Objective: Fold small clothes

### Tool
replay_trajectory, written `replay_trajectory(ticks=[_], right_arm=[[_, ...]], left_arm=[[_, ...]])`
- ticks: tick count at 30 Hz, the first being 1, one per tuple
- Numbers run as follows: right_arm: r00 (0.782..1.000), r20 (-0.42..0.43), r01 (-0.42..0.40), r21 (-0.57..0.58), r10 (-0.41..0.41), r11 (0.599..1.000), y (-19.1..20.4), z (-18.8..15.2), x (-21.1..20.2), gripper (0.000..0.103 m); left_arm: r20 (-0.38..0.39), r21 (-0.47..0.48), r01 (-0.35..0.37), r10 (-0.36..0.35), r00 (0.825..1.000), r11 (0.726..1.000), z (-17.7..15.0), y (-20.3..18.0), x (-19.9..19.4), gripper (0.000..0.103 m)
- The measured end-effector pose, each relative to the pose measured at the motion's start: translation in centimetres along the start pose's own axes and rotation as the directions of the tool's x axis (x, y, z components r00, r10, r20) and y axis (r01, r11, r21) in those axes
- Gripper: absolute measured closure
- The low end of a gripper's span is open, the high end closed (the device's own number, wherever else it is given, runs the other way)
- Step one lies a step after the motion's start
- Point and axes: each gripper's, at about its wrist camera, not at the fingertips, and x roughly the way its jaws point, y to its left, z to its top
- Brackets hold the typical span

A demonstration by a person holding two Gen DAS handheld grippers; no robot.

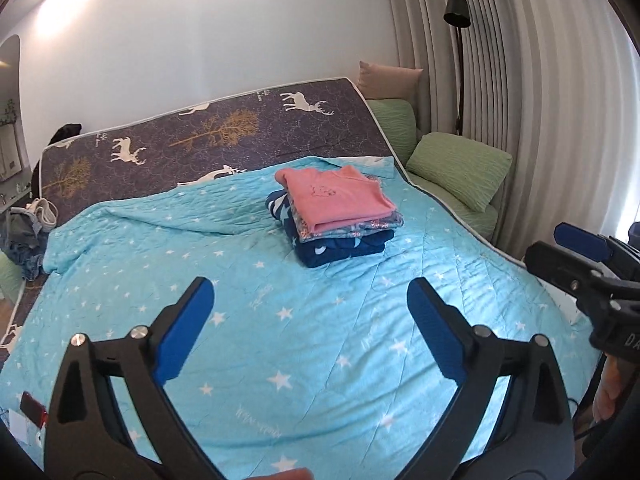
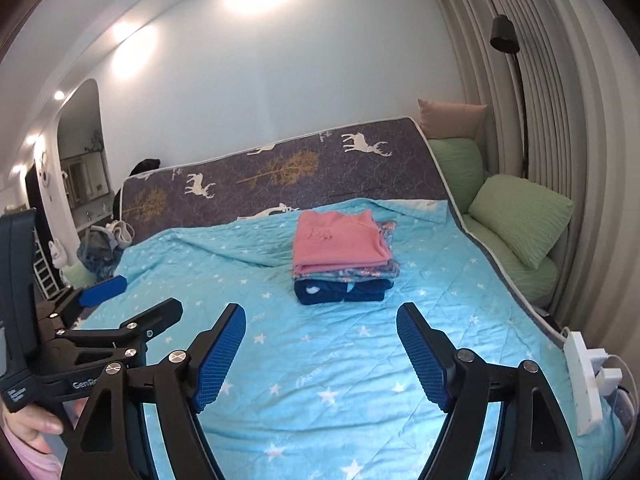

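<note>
1. Left wrist view only: a red phone-like object (image 1: 33, 407) at the near-left edge of the bed, and the right hand-held gripper (image 1: 560, 248) coming in from the right, past the bed's edge.
2. Right wrist view only: a white power strip (image 2: 582, 376) with plugs at the bed's near-right edge, an arched doorway (image 2: 82, 152) left of the bed, and the left hand-held gripper (image 2: 132, 296) with the fingers (image 2: 38, 426) of the hand gripping it.
3. Both hand-held grippers released, jaws spread wide, nothing between the blue pads; left hand-held gripper (image 1: 310, 294), right one (image 2: 320, 316).
4. Folded clothes stack (image 1: 334, 216) sits on the star-print blue quilt (image 1: 240, 320), toward the bed's far side, well apart from both grippers. Three layers visible: pink on top, floral in the middle, navy at the bottom.
5. Nothing blocks the stack.
6. Around the bed: upright deer-print mattress (image 1: 224, 136) behind it, two green pillows (image 1: 460, 168) and one beige pillow to the right, one black floor lamp (image 1: 458, 12), and a loose clothes heap (image 1: 24, 236) to the left.
</note>
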Motion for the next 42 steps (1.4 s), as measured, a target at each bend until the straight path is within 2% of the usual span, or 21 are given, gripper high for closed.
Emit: replay_trajectory(ticks=[11,21,42], right_arm=[[0.999,-0.021,0.046,-0.009,-0.046,0.999,1.5,-2.3,-1.7,0.023],[0.997,-0.026,0.074,0.001,-0.074,0.997,1.5,-3.0,-2.1,0.021],[0.997,-0.055,0.049,0.013,-0.048,0.999,1.2,-3.2,-0.8,0.021]], left_arm=[[0.011,0.013,-0.008,0.008,1.000,1.000,-1.9,0.0,-2.4,0.006],[-0.021,0.017,0.005,-0.005,1.000,1.000,-2.9,-0.2,-2.0,0.006],[-0.036,0.026,0.009,-0.008,0.999,1.000,-2.6,-0.6,-1.5,0.006]])
